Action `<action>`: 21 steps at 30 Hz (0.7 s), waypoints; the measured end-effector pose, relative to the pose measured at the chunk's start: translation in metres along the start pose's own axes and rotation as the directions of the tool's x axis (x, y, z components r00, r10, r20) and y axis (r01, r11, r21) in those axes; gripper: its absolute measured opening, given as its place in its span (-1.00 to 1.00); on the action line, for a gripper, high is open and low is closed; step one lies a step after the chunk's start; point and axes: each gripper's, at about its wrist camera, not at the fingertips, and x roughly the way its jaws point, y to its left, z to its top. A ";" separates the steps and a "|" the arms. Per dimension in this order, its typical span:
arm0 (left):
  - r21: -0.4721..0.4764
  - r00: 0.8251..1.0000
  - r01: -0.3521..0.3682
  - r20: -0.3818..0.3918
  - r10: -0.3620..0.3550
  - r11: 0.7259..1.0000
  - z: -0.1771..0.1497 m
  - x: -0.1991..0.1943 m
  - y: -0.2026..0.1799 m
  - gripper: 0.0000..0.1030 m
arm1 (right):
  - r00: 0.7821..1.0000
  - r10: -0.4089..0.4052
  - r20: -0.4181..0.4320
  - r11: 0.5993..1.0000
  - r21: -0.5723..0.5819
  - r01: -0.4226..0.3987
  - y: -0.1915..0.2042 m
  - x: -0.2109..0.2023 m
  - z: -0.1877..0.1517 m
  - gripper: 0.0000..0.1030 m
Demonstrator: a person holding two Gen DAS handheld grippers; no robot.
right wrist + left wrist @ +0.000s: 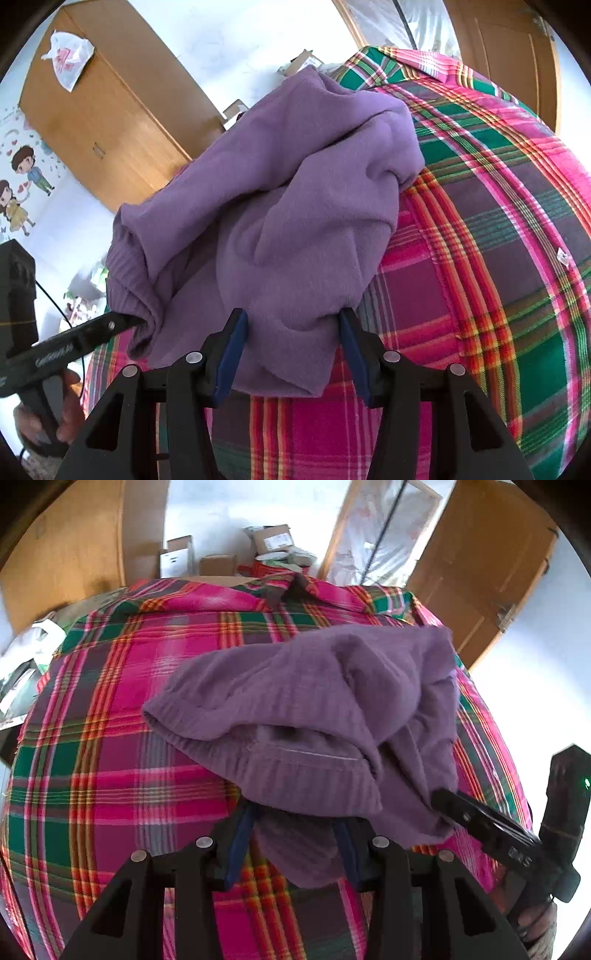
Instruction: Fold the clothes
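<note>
Your left gripper [295, 845]: fingers spread wide, purple sweater [314, 716] draped over tips and hanging between them, not pinched. Your right gripper [291, 347]: fingers also spread wide, sweater hem lying across them. Sweater bunched in heap just ahead of both tools, on plaid blanket [110, 738]. Both grippers point forward, side by side, close. Your hand [68, 413] wraps left handle.

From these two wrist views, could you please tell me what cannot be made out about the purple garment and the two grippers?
- Left gripper, left wrist view: the purple garment drapes over the fingertips, hiding any pinch.
- Right gripper, right wrist view: cloth covers its tips too.
- Garment type and shape: bunched in both views, sleeves and neckline not identifiable.
- Plaid cloth: its edges run out of frame; what lies beneath is hidden.
</note>
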 end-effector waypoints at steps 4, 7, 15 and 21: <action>-0.071 1.000 0.011 -0.006 -0.012 0.997 0.004 0.002 0.017 -0.17 | 1.000 -0.002 0.008 1.000 0.008 0.002 -0.006 0.001 0.003 0.04; -0.106 1.000 0.006 0.018 -0.004 0.994 0.007 -0.002 0.027 -0.17 | 1.000 -0.023 0.016 1.000 0.001 0.022 -0.002 0.005 0.006 0.04; -0.159 1.000 -0.001 0.024 0.005 0.987 0.017 0.002 0.038 -0.17 | 0.999 -0.044 0.030 0.996 -0.077 0.046 0.015 0.012 0.007 -0.46; -0.215 0.992 -0.062 0.094 0.084 0.975 0.030 -0.011 0.056 -0.17 | 0.993 -0.006 0.119 0.997 -0.079 0.015 0.017 -0.019 0.006 -0.66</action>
